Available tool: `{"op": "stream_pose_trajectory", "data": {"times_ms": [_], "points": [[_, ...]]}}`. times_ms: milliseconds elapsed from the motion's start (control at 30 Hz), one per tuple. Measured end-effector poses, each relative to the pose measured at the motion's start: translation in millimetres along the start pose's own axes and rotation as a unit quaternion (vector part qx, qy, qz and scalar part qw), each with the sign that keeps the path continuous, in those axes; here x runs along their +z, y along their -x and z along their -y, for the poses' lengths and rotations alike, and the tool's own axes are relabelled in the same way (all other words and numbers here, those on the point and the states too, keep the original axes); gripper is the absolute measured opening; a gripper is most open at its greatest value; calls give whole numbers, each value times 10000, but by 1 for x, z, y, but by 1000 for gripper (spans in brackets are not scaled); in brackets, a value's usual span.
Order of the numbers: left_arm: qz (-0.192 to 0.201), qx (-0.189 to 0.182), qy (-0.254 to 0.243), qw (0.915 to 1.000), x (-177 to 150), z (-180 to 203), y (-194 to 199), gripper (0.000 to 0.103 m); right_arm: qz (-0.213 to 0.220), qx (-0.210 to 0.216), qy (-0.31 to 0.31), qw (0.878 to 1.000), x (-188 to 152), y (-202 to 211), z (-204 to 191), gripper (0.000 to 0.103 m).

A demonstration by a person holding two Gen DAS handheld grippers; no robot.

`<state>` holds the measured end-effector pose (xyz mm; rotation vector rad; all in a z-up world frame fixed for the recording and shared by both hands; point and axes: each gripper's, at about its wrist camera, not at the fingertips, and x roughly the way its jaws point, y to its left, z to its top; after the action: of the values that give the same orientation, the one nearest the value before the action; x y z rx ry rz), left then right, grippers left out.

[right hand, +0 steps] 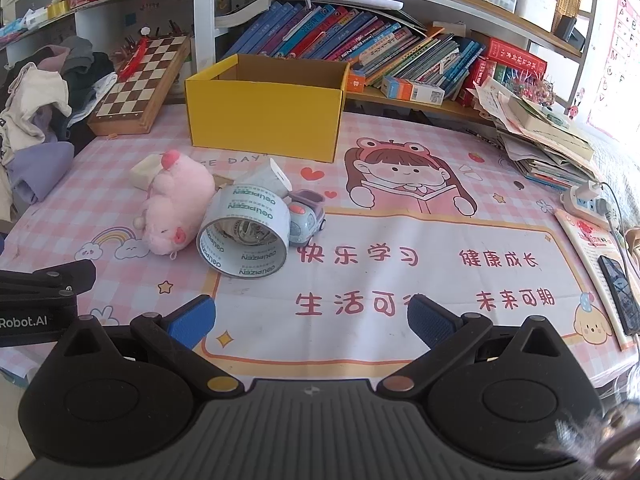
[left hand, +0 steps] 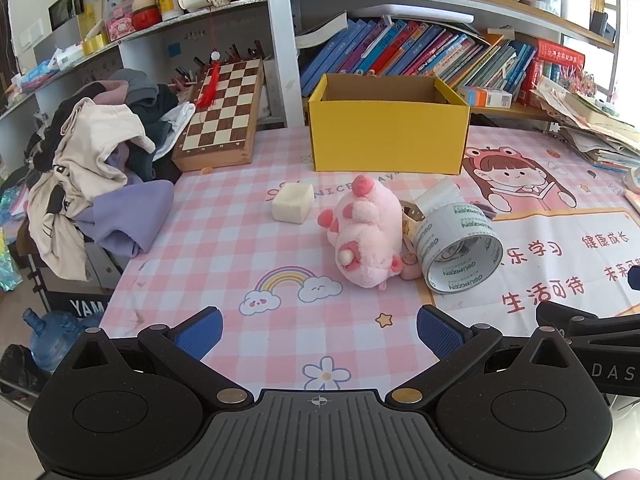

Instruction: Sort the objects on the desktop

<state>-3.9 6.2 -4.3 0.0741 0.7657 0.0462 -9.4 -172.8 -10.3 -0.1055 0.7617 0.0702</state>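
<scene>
A pink plush pig [left hand: 366, 236] [right hand: 176, 208] lies on the pink checked desk mat. A roll of clear tape [left hand: 460, 248] [right hand: 244, 236] lies against its right side. A small blue toy car [right hand: 306, 216] sits right of the tape. A cream cube [left hand: 293, 202] [right hand: 142, 172] lies left of the pig. An open yellow box [left hand: 388, 140] [right hand: 264, 120] stands behind them. My left gripper [left hand: 320, 330] is open and empty, short of the pig. My right gripper [right hand: 310, 318] is open and empty, short of the tape.
A pile of clothes [left hand: 92, 172] covers the desk's left edge. A chessboard [left hand: 222, 116] leans behind it. Books [left hand: 420, 52] fill the shelf behind the box. A paper stack [right hand: 544, 136], a power strip [right hand: 592, 200] and a phone [right hand: 620, 292] lie at the right.
</scene>
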Motion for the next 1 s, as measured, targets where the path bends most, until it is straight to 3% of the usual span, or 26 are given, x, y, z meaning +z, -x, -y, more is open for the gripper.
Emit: {"op": "stream_pose_trajectory", "data": {"times_ms": [1000], "points": [[-149, -133, 148, 9997, 0, -6, -5, 103, -145, 6, 10, 9999, 5, -7, -2, 103]]}}
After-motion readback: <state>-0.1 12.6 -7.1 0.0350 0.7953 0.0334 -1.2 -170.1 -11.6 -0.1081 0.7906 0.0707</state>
